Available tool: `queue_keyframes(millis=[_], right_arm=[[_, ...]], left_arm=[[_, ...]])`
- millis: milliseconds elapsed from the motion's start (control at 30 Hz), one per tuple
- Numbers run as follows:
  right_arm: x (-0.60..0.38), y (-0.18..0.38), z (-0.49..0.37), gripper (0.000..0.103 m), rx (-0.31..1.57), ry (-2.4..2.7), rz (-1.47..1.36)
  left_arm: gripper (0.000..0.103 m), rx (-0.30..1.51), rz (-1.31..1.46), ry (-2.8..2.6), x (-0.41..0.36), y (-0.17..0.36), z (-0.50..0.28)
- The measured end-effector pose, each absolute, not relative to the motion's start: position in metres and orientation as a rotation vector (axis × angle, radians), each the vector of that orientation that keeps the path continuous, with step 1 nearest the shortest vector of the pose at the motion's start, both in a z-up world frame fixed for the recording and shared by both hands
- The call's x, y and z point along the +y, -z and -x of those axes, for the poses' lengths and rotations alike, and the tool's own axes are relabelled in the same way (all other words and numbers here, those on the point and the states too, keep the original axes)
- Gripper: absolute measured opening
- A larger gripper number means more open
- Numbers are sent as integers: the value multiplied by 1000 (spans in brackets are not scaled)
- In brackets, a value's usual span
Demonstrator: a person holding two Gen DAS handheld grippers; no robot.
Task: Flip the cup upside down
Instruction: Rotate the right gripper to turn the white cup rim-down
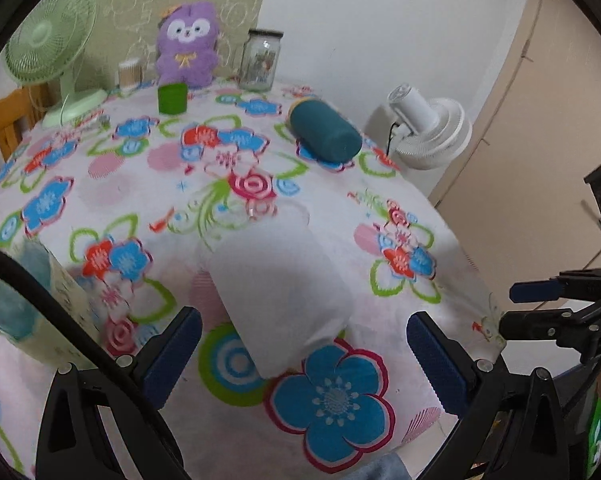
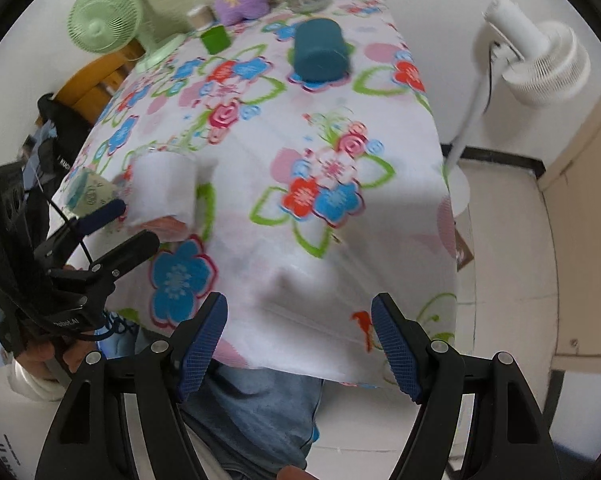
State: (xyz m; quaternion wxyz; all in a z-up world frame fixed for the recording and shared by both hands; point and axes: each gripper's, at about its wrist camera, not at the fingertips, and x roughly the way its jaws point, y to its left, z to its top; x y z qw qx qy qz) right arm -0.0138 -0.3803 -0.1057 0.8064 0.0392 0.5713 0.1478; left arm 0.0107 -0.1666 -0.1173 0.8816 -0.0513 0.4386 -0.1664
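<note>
A white cup [image 1: 278, 292], smooth and blurred, stands on a floral tablecloth [image 1: 100, 184] near the table's front edge, its long axis roughly vertical, wider end towards the cloth; which end is open cannot be told. The left gripper [image 1: 302, 352] hovers with jaws wide, blue textured pads at either side of the cup, not touching. Open cloth lies from 10 to 2 o'clock beyond it. A teal cylinder [image 1: 326, 134] lies on its side at 1 o'clock. The right gripper [image 2: 298, 344] hangs spread wide and empty over the front table edge [image 2: 292, 368], bare floor at 3 o'clock.
</note>
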Motion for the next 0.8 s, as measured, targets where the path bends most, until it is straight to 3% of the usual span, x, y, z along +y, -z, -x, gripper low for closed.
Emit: queue_keyframes(millis=[400, 700, 800], right_arm=[[-401, 133, 3, 77, 1245, -312, -142], [-404, 139, 0, 77, 1254, -315, -146], [-401, 141, -1, 77, 1257, -321, -147]], left_arm=[[102, 937, 180, 205, -169, 139, -22], [72, 935, 222, 163, -161, 143, -24], [72, 916, 233, 168, -156, 138, -23]])
